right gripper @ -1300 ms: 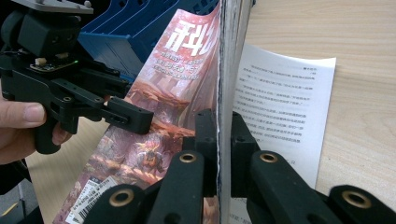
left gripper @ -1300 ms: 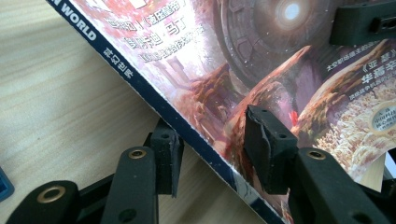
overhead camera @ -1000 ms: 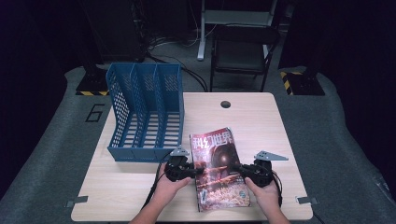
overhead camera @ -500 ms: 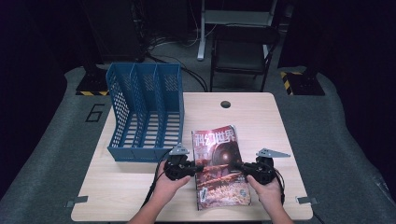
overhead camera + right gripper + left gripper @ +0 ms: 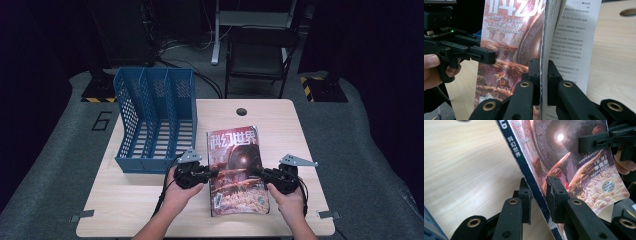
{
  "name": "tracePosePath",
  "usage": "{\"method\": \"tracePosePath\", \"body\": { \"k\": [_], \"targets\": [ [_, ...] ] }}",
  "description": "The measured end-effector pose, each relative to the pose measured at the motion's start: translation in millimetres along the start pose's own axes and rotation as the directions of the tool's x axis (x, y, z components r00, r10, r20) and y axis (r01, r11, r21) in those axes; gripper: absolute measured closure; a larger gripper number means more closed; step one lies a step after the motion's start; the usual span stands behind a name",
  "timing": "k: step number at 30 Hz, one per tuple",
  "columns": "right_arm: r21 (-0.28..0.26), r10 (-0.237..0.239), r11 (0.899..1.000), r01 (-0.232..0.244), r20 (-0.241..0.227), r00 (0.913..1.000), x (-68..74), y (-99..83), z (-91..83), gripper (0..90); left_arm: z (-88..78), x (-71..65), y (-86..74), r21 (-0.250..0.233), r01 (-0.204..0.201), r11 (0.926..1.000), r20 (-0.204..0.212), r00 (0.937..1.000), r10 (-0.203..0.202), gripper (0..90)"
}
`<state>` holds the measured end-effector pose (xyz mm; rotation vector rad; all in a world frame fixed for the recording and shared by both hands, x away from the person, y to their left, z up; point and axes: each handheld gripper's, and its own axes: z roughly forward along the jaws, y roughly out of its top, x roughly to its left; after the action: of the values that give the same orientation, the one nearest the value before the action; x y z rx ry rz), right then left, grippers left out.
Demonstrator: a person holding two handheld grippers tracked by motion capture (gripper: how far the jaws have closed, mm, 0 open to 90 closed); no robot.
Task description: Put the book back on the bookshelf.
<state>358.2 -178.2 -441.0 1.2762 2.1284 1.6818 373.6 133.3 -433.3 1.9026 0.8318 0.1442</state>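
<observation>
While the magazine (image 5: 236,170) lies near the front edge of the pale wooden surface (image 5: 280,120), a blue file rack (image 5: 156,120) with three compartments stands well to its left and a little farther back, its open slots facing up. Just left of the magazine, the left tool (image 5: 209,173) is held in the person's left hand (image 5: 179,192), and it reaches in toward the magazine's spine edge. In the left gripper view that dark blue spine (image 5: 529,173) runs between the two black jaws; they have just been closing, and a narrow gap is visible on the cover side, so the pads do not clearly press on it. The magazine itself shows a reddish cover with a glowing sphere and white title characters along its top. At the magazine's right edge, the right tool (image 5: 258,173) is held in the person's right hand (image 5: 290,197), with a grey three-cornered plate (image 5: 297,161) on top of it. In the right gripper view its jaws are pressed together on the magazine's open edge (image 5: 544,75), pinching the cover and some pages, while a loose printed page (image 5: 574,45) fans out to the right of the jaws. Beyond the magazine, a round hole (image 5: 241,111) sits in the surface near its far edge.
</observation>
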Motion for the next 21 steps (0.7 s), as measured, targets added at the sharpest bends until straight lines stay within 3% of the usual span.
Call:
{"method": "tracePosePath", "body": {
  "k": [7,12,16,21],
  "targets": [
    [-0.057,-0.042,0.997,0.043,0.013,0.999,6.8,9.1,-5.0,86.3,-5.1,-4.2,10.3,-0.045,-0.003,0.999,-0.012,0.9999,0.002,78.5],
    [-0.033,-0.04,0.999,0.041,0.028,0.9988,5.3,7.7,-2.5,84.7,-7.8,-8.4,14.8,-0.072,-0.011,0.9973,-0.014,0.9999,0.01,82.7],
    [-0.008,-0.053,0.999,0.053,0.042,0.9977,5.7,6.2,2.0,83.8,-9.9,-11.2,16.0,-0.076,-0.08,0.9939,-0.025,0.9966,0.078,83.9],
    [0.009,-0.048,0.999,0.048,0.051,0.9975,3.1,6.5,2.7,85.4,-9.5,-14.0,14.7,-0.081,-0.103,0.9914,-0.033,0.9944,0.101,83.8]
  ]
}}
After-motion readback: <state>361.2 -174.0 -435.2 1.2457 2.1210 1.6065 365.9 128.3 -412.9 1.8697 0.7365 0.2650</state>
